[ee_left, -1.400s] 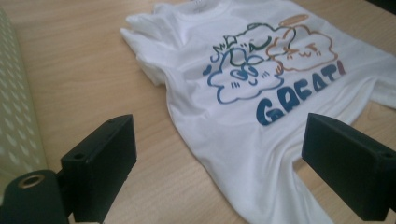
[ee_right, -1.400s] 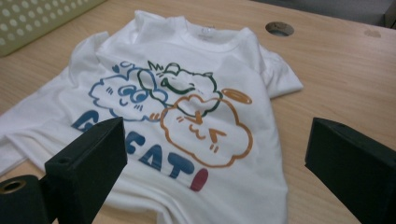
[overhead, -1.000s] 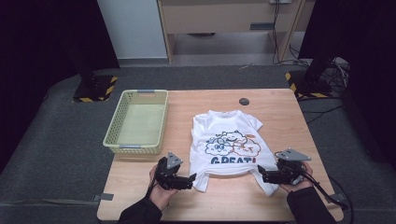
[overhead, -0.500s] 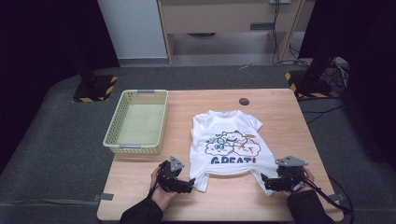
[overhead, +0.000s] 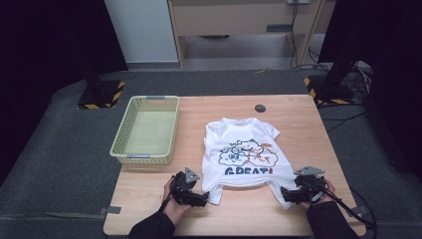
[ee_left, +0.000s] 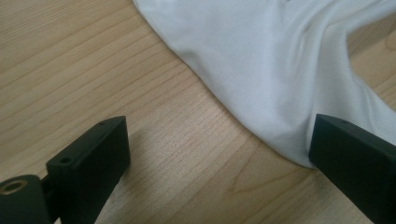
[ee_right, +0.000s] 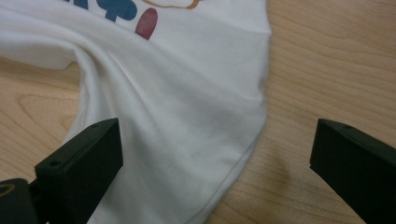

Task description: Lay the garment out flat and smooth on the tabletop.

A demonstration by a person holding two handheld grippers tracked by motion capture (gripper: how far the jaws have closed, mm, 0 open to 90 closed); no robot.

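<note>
Wooden desk (overhead: 298, 107), white tee (overhead: 244, 154) flat at centre-right. Left gripper (overhead: 201, 195) and right gripper (overhead: 286, 195) at its near corners, jaws wide open, empty. Slide under both hem layers before pinching.

Wooden bench (overhead: 298, 114) on grey carpet floor (overhead: 59, 149), dark room sides, pale wall panel (overhead: 139, 30), wooden cabinet (overhead: 239, 20) behind

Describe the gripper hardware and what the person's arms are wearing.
Both units are black. The left gripper and right gripper each carry a grey three-cornered plate on top. The jaws are blocky black pads with small screw holes. A black cable trails from the right one. The sleeves are dark.
</note>
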